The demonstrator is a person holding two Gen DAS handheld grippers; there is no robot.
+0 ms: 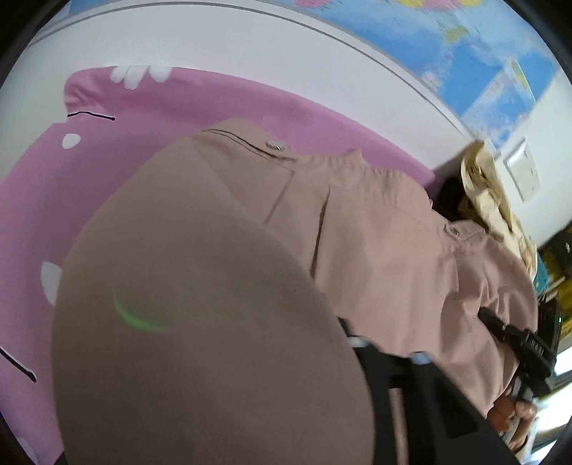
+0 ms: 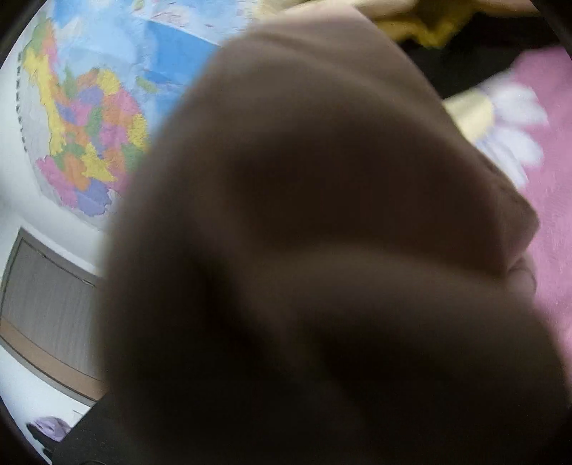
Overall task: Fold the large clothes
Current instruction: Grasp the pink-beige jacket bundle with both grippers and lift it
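A large dusty-pink garment (image 1: 375,229) with snap buttons is stretched over a pink sheet (image 1: 178,103) printed with white flowers. One fold of it bulges up close to the left camera. My left gripper (image 1: 389,350) sits at the bottom with its pale blue pads (image 1: 357,341) close together, pinching the cloth's near edge. My right gripper (image 1: 489,318), black and held by a hand (image 1: 514,411), bites into the garment's right edge. In the right wrist view the garment (image 2: 321,214) covers most of the lens and hides the fingers.
A pile of cream clothes (image 1: 489,200) lies beyond the garment at the right, also seen as the cream clothes (image 2: 429,21) at the top. A coloured wall map (image 1: 464,53) hangs behind the bed. The pink sheet (image 2: 550,200) shows at the right.
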